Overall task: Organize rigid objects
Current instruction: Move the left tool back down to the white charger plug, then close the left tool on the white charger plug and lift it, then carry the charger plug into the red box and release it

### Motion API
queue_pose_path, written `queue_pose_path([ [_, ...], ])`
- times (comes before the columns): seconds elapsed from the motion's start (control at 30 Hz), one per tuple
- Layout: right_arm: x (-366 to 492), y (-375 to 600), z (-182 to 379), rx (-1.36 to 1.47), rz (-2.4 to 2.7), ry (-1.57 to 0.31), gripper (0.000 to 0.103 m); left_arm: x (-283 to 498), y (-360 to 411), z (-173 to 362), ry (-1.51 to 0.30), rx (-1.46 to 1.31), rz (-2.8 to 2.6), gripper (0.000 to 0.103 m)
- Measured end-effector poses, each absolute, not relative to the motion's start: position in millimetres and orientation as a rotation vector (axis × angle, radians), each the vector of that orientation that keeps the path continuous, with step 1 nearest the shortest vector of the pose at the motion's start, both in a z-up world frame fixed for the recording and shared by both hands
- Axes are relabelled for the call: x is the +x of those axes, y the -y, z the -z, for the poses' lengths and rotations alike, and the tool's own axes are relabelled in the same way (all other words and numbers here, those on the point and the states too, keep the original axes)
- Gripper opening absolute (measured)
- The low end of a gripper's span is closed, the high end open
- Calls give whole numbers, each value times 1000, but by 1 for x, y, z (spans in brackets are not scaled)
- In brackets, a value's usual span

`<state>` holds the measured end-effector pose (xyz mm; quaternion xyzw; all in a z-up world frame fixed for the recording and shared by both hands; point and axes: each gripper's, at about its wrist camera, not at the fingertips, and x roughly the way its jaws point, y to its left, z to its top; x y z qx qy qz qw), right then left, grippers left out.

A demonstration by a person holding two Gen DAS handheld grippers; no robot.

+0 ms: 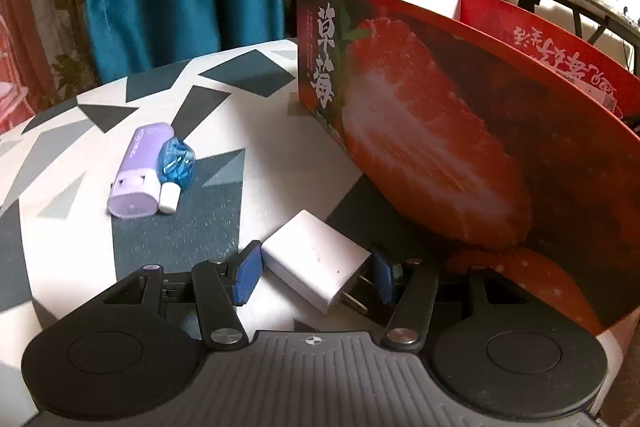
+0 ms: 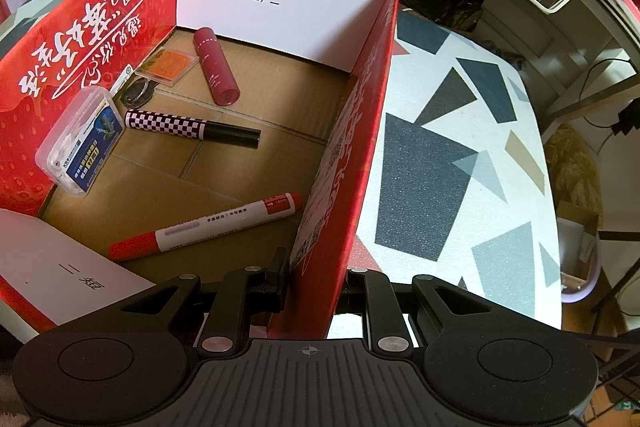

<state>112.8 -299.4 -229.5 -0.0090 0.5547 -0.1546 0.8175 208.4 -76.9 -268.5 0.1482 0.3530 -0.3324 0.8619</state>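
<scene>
Landmark: the red strawberry box (image 2: 340, 155), open-topped, on the patterned table (image 2: 460, 155). My right gripper (image 2: 316, 291) was clamped on its side wall. Inside the box lay a red marker (image 2: 208, 227), a checkered pen (image 2: 188, 127), a maroon tube (image 2: 216, 67), a clear plastic case (image 2: 80, 141) and a small orange card case (image 2: 168, 65).

Outside the box, near its front face, my left gripper (image 1: 312, 273) sat half open around a white charger (image 1: 314, 259); whether both blue pads pressed it I couldn't tell. Farther from the box lay a lilac case (image 1: 138, 171) touching a blue bottle (image 1: 174, 163).

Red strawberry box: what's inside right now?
Inside the red box: red marker, checkered pen, maroon tube, clear plastic case, orange-labelled flat case. The near corner is hidden by the gripper.
</scene>
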Motion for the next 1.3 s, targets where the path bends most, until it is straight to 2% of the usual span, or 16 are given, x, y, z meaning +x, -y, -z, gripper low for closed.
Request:
queue_pose_path([
  [0.97,112,300,229,-18,330,-1181,17,206,77,257,-796,403,654,59],
  [1.13,112,299,229,-19,330,-1181,17,211,74,237,-752,396,656,59],
  [1.3,112,299,229,-18,330,-1181,17,225,75,191,-673,351,676,59],
])
